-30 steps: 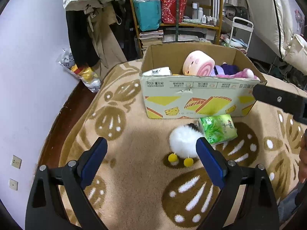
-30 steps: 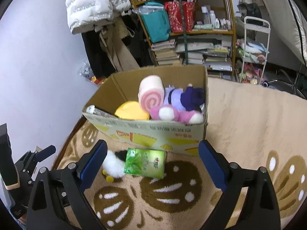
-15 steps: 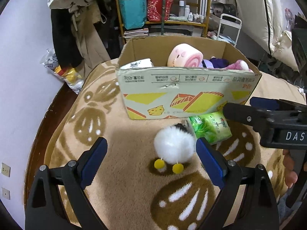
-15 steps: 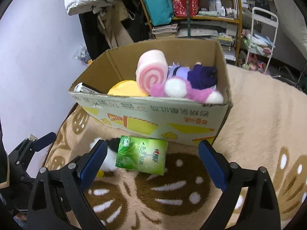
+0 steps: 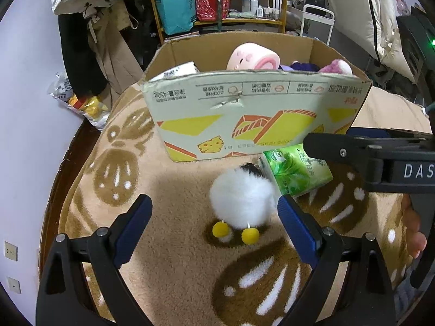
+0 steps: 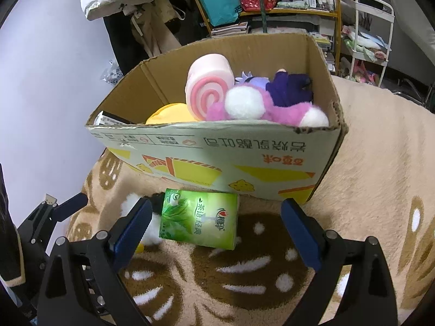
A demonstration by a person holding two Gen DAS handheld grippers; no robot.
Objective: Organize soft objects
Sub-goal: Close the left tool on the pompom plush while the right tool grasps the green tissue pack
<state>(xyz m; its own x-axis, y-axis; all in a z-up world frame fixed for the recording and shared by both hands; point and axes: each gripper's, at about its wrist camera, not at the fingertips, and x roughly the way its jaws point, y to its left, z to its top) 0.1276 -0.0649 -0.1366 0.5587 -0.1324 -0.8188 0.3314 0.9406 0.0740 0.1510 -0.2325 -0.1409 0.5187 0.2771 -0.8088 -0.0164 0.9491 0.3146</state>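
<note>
Most of the sorting looked done: the cardboard box (image 6: 244, 160) on the rug (image 5: 168, 258) already held a pink roll cushion (image 6: 209, 87), a pink and purple plush toy (image 6: 272, 106) and a yellow cushion (image 6: 171, 112). Two things were left outside, just in front of the box's near wall: a white fluffy toy (image 5: 242, 198) and, touching it on the right, a green tissue pack (image 6: 199, 218). The left gripper (image 5: 214, 228) hung near the fluffy toy with jaws apart and empty; the right gripper (image 6: 217, 233) stood likewise, jaws apart around the tissue pack, not yet clamped.
</note>
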